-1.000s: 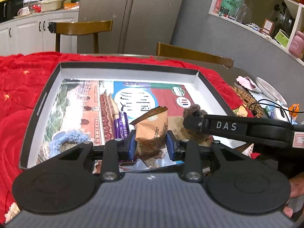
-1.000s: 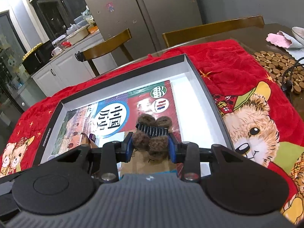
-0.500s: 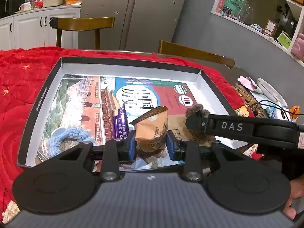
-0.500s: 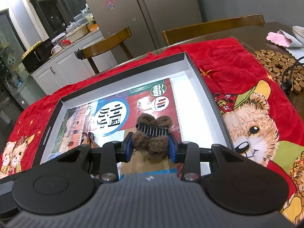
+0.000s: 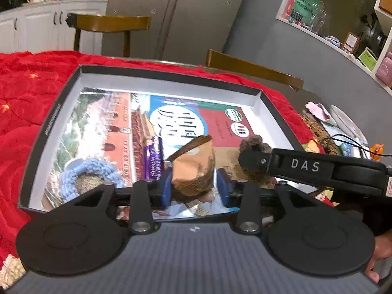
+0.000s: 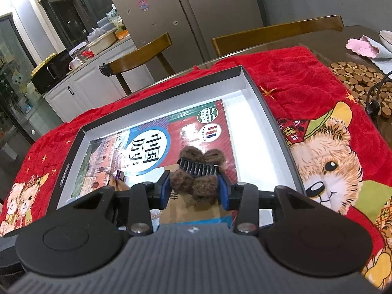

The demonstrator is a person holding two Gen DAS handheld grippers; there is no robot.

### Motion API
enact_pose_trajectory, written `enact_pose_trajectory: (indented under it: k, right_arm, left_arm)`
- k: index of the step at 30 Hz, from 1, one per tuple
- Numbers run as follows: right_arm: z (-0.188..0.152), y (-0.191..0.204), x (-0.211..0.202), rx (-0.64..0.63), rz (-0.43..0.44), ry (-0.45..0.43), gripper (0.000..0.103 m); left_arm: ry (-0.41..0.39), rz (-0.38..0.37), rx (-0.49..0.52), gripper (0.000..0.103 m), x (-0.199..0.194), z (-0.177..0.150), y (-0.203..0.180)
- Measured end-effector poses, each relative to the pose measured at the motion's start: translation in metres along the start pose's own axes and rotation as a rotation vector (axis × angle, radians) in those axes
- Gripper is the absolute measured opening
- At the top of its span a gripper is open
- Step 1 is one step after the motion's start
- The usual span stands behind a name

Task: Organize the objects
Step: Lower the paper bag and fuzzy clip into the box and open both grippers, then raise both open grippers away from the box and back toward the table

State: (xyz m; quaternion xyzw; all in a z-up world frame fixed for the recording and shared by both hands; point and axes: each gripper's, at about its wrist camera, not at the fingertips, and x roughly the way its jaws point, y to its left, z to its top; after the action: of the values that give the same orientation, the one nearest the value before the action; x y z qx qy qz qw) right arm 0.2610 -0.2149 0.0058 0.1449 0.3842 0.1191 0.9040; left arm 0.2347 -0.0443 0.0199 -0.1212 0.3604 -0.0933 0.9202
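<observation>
A shallow black-rimmed box [image 5: 64, 103] lies on a red blanket, with a printed picture sheet inside. My left gripper [image 5: 193, 188] is shut on an orange-brown snack packet [image 5: 193, 166] just above the box's near edge. A purple battery [image 5: 153, 158] and a blue crocheted ring [image 5: 91, 174] lie in the box to its left. My right gripper [image 6: 194, 191] is shut on a brown fuzzy hair claw clip [image 6: 198, 176] over the box [image 6: 267, 115], and shows in the left wrist view as a black arm [image 5: 306, 169].
The red blanket [image 6: 306, 93] with bear prints covers the table. A wooden trivet [image 6: 355, 78], a black cable, a pink cloth [image 6: 362, 47] and a dish lie at the right. Two wooden chairs [image 6: 276, 33] stand behind the table.
The left gripper has drifted slightly with the snack packet, so the box shifts a little in its view. The right gripper holds the clip almost still.
</observation>
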Motion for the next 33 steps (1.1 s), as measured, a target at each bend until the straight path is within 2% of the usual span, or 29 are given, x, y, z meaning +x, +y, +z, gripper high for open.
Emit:
enact_pose_trajectory:
  k: [2, 5, 7, 12, 17, 21, 26, 33]
  right_arm:
    - [0.0, 0.0, -0.001, 0.003, 0.004, 0.0, 0.046]
    - [0.001, -0.001, -0.003, 0.016, 0.015, -0.003, 0.05]
    - [0.002, -0.002, -0.004, 0.029, 0.02, -0.008, 0.064]
    - [0.004, -0.003, -0.01, 0.045, 0.033, -0.027, 0.067]
    - [0.009, 0.005, -0.032, 0.031, 0.032, -0.102, 0.071]
    - [0.013, 0.018, -0.059, 0.004, 0.058, -0.176, 0.074]
    - [0.014, 0.041, -0.105, -0.054, 0.093, -0.287, 0.08]
    - [0.006, 0.074, -0.168, -0.151, 0.147, -0.422, 0.087]
  left_arm:
    - [0.012, -0.015, -0.019, 0.057, 0.0, 0.001, 0.002]
    - [0.004, -0.012, -0.013, 0.058, -0.002, 0.001, 0.002]
    - [-0.007, -0.009, -0.007, 0.058, -0.004, 0.002, 0.001]
    - [-0.037, -0.009, 0.0, 0.063, -0.013, 0.006, 0.0]
    - [-0.064, 0.006, 0.02, 0.063, -0.03, 0.016, 0.001]
    - [-0.137, 0.018, 0.063, 0.064, -0.062, 0.027, 0.004]
    - [-0.267, 0.042, 0.121, 0.067, -0.121, 0.041, 0.004]
    - [-0.443, 0.052, 0.182, 0.072, -0.208, 0.031, 0.004]
